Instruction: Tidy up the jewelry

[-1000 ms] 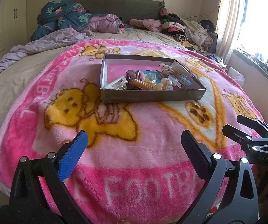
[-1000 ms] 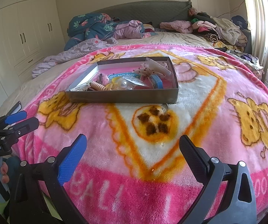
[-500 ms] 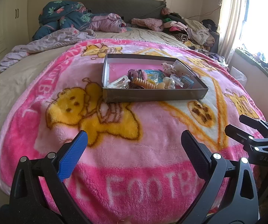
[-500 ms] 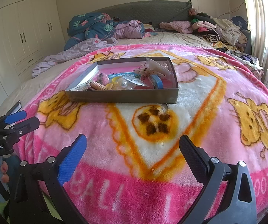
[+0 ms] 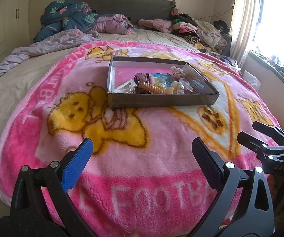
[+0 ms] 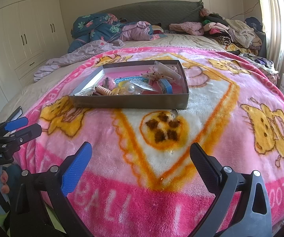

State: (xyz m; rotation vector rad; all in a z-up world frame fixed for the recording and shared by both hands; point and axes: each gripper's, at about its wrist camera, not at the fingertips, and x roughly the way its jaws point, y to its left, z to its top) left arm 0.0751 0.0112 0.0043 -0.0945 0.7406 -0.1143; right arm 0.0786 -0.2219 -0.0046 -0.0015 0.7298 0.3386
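Pink blanket (image 5: 161, 158) under gray tray (image 5: 161, 98); both tools (image 5: 142, 152) (image 6: 141, 152) spread apart, empty.

This is a bedroom in a lived-in home. A wide bed fills the scene, its dark padded headboard (image 6: 151, 11) against the far wall, and a pink fleece blanket (image 6: 161, 177) printed with yellow cartoon cats and the word FOOTBALL spread over the near half. At the far end lie a rumpled floral duvet (image 6: 94, 27) and lilac bedding (image 5: 49, 43), and on the far right a heap of loose clothes (image 6: 236, 29). Cream built-in wardrobes (image 6: 29, 31) with dark handles and drawers line the left wall. On the right, pale curtains (image 5: 242, 19) hang beside a bright window (image 5: 280, 13). A shallow grey box (image 5: 161, 99) of hair clips and trinkets sits on the blanket.
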